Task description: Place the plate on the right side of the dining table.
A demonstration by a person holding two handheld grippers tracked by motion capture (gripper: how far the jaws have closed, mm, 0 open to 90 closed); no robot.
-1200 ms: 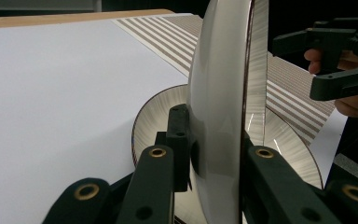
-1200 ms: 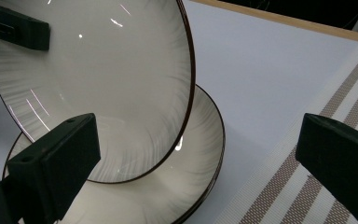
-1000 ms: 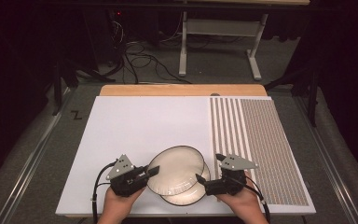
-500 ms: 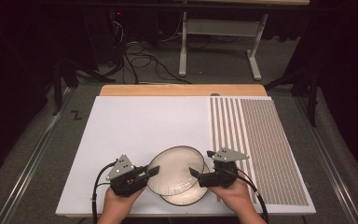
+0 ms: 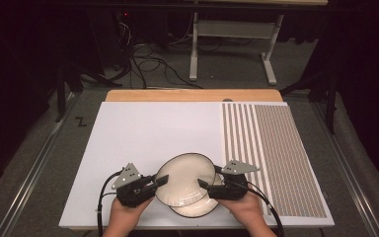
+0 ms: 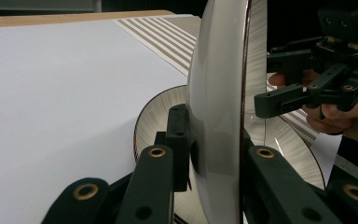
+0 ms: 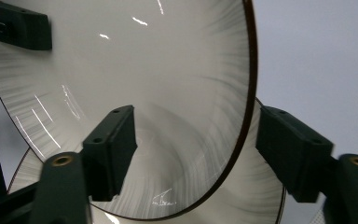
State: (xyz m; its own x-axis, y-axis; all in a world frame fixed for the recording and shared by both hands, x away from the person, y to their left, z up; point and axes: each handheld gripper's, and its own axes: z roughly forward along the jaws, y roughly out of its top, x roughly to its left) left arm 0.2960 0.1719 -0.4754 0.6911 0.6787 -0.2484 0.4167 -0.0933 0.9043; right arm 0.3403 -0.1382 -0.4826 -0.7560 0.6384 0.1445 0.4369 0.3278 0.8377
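Note:
Two cream plates with dark rims lie near the front of the white board. My left gripper (image 5: 160,181) is shut on the left rim of the upper plate (image 5: 185,175) and holds it tilted off the lower plate (image 5: 197,211). In the left gripper view the upper plate (image 6: 214,93) stands edge-on between the jaws, with the lower plate (image 6: 158,116) behind it. My right gripper (image 5: 205,185) straddles the upper plate's right rim. Its jaws have just been closing, and in the right gripper view the upper plate (image 7: 144,70) sits between them with gaps on both sides.
The white board (image 5: 143,133) covers most of the table, and a striped mat (image 5: 271,148) runs along its right side. A wooden table edge (image 5: 192,95) shows at the back. Cables and a metal stand (image 5: 227,44) sit on the floor beyond.
My right gripper has moved left onto the raised plate's right rim and its jaws have narrowed. The left gripper and the plate it holds have stayed put.

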